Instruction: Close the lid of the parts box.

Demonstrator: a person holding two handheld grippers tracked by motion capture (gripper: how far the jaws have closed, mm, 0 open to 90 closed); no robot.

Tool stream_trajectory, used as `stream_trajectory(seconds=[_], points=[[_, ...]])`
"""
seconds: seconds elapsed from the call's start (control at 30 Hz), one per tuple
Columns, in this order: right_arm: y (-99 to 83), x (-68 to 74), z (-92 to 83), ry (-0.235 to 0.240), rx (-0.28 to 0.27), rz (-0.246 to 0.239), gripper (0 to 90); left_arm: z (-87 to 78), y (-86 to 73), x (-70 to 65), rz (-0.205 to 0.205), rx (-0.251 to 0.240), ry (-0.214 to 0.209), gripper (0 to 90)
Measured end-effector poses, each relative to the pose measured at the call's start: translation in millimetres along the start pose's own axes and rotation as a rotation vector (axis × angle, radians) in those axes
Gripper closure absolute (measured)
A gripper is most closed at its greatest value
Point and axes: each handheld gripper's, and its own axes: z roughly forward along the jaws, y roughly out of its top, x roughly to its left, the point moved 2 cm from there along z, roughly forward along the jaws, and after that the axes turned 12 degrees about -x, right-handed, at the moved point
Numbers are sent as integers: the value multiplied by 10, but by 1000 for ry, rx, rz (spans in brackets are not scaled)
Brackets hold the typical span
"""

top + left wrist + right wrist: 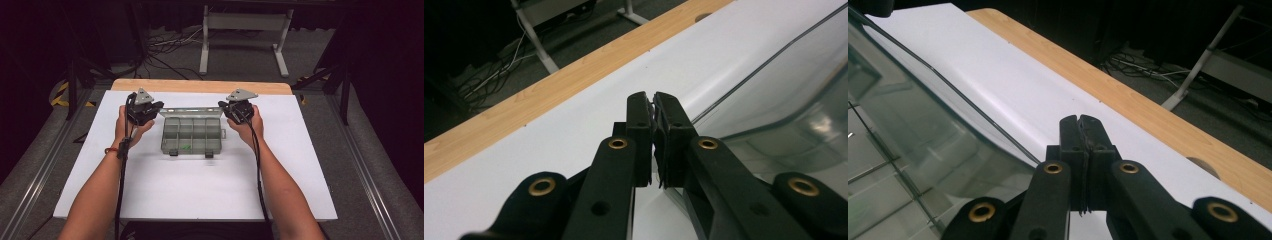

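The clear plastic organizer box (191,135) sits in the middle of the high view on the white board (200,195) that covers the table, its lid (192,111) raised along the far edge. Something small and green (186,147) lies in one of its near compartments. The left gripper (156,108) is at the lid's upper left corner and the right gripper (223,106) at its upper right corner, each held in a hand rising from the bottom of the frame.

In the left gripper view the two black jaws stand pressed almost together at the centre, with the lid's transparent edge (744,82) running past them on the right; whether they pinch the lid's corner cannot be told. In the right gripper view the jaws are fully pressed together, the lid (923,115) filling the left of the frame just beside them. The table's wooden edge (1128,100) crosses behind.
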Motion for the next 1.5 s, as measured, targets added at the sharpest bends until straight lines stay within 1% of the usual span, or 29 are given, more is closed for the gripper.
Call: stream_trajectory(seconds=[0.17,0.2,0.27,0.3,0.37,0.5,0.6,0.8,0.83,0.87,0.9,0.93,1.1,1.17,1.2,1.27,1.37,1.4,1.5], points=[[12,12,-6,0,-1,-6,900,-26,10,-33,8,2,-15,859],[16,16,-11,3,-3,-4,900,-34,8,-46,18,6,-16,859],[18,23,-18,11,-5,3,900,-38,-2,-51,18,6,-18,856],[18,27,-21,13,-4,1,900,-41,-4,-53,21,7,-24,855],[21,44,-26,16,1,-7,900,-49,-11,-61,21,3,-21,857],[41,78,-44,25,5,-22,900,-71,-30,-98,32,11,-45,858],[37,90,-58,26,6,-28,900,-97,-51,-124,48,11,-63,863],[-9,140,-67,46,20,-43,900,-120,-99,-118,45,14,-70,864],[-15,146,-68,47,25,-48,900,-126,-114,-137,42,15,-78,863],[-21,154,-69,49,26,-50,900,-129,-117,-139,53,17,-83,863],[-27,159,-69,50,29,-53,900,-133,-122,-157,52,20,-88,862],[-36,167,-67,52,35,-56,900,-135,-122,-162,61,20,-87,861],[-68,199,-66,64,50,-65,900,-164,-127,-200,71,19,-99,861],[-87,211,-70,69,54,-66,900,-173,-141,-210,78,26,-106,861],[-105,222,-74,71,60,-66,900,-172,-149,-216,88,28,-108,860],[-111,227,-76,73,61,-66,900,-178,-170,-243,86,32,-118,860],[-142,253,-87,83,66,-66,900,-185,-210,-295,114,42,-130,862],[-154,261,-95,88,69,-64,900,-186,-219,-307,119,44,-136,863],[-193,285,-116,96,84,-68,900,-192,-241,-334,134,50,-137,862]])
